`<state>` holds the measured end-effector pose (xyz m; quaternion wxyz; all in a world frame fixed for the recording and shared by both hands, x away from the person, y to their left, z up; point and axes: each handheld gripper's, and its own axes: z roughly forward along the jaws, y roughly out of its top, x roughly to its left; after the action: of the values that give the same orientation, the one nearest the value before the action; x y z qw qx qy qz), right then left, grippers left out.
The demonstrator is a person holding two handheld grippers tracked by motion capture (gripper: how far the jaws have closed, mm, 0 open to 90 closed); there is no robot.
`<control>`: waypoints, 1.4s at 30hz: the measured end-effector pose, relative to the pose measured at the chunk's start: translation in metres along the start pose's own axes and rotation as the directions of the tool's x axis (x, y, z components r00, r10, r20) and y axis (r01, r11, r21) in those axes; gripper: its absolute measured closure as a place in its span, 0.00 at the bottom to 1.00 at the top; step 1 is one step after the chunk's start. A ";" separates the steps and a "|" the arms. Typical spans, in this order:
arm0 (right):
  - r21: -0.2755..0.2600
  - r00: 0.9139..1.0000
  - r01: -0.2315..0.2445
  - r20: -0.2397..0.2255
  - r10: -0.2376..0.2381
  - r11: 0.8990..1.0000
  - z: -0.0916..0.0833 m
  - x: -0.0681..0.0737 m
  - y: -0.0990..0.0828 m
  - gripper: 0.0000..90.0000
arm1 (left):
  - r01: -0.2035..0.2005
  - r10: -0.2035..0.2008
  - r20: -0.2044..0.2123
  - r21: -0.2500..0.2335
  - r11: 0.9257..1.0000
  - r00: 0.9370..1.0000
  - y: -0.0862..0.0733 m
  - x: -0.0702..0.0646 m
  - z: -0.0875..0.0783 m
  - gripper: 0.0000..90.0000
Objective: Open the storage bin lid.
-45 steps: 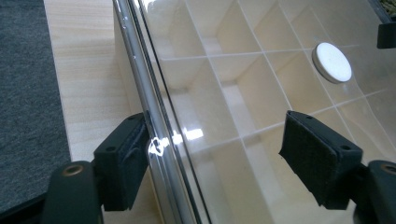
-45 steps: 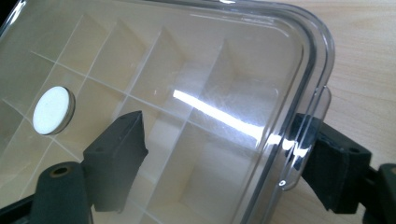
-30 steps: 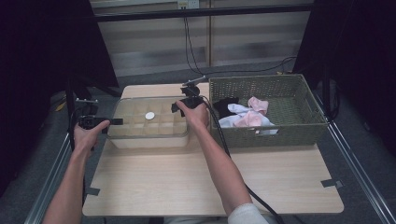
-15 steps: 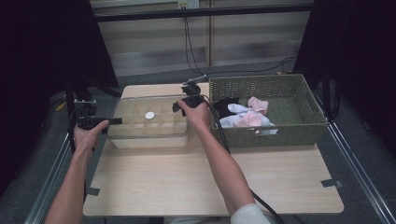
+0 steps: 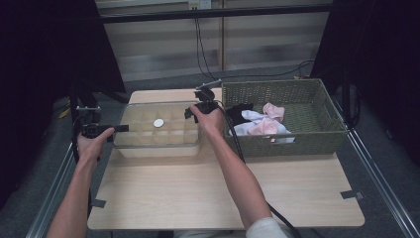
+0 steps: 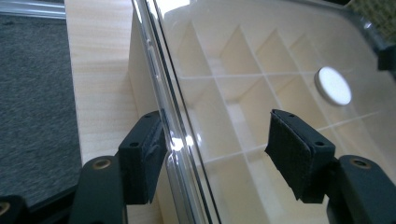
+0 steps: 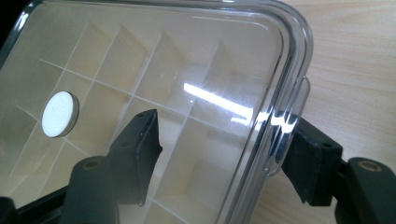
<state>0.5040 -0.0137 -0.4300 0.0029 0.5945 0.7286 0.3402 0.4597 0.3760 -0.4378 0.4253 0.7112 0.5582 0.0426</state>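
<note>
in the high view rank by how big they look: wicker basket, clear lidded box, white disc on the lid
1. wicker basket, largest
2. clear lidded box, somewhat smaller
3. white disc, by far the smallest

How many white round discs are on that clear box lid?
1. The white disc sits on the clear lid of the divided box, near its middle, between the left gripper and right gripper.

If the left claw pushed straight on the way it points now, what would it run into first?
The left claw already straddles the clear lid edge of the divided box. Pushed straight on, that edge would likely bottom out between its jaws; depth there is hard to judge.
</note>
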 end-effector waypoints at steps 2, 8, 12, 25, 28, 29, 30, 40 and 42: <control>-0.001 1.000 0.000 0.011 0.000 1.000 -0.002 0.002 0.000 0.37 | -0.018 0.018 -0.002 0.002 1.000 1.000 0.000 -0.001 -0.002 0.42; -0.031 1.000 0.017 0.002 -0.017 0.999 -0.011 0.003 0.000 0.43 | -0.036 0.036 -0.021 -0.011 0.999 0.999 -0.002 -0.001 -0.005 0.50; -0.050 1.000 0.012 -0.023 -0.013 0.999 -0.018 0.006 0.000 0.48 | -0.024 0.023 -0.014 -0.034 0.999 1.000 -0.002 -0.001 -0.010 0.53; -0.123 0.996 0.000 -0.090 -0.011 0.992 -0.039 0.002 -0.005 0.62 | -0.035 0.039 0.036 -0.089 0.995 0.999 -0.002 -0.002 -0.028 0.66; -0.136 0.994 -0.005 -0.110 -0.011 0.991 -0.044 0.002 -0.006 0.64 | -0.048 0.052 0.041 -0.098 0.994 0.998 -0.001 -0.004 -0.033 0.68; -0.144 0.993 -0.007 -0.119 -0.010 0.990 -0.046 0.001 -0.006 0.65 | -0.056 0.060 0.040 -0.093 0.994 0.997 -0.001 -0.004 -0.035 0.69; -0.147 0.992 -0.008 -0.126 -0.010 0.989 -0.047 0.001 -0.007 0.66 | -0.063 0.067 0.039 -0.100 0.993 0.997 -0.001 -0.005 -0.037 0.69; -0.177 0.985 -0.033 -0.172 0.002 0.984 -0.062 0.002 -0.013 0.73 | -0.094 0.097 0.027 -0.102 0.990 0.995 -0.002 -0.012 -0.047 0.73; -0.183 0.984 -0.020 -0.178 -0.013 0.983 -0.068 0.003 -0.015 0.74 | -0.106 0.109 0.025 -0.096 0.990 0.994 -0.003 -0.013 -0.048 0.73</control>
<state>0.4622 -0.0454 -0.3846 -0.0080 0.5599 0.6903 0.4582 0.4268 0.3920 -0.4034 0.4639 0.7199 0.5099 0.0811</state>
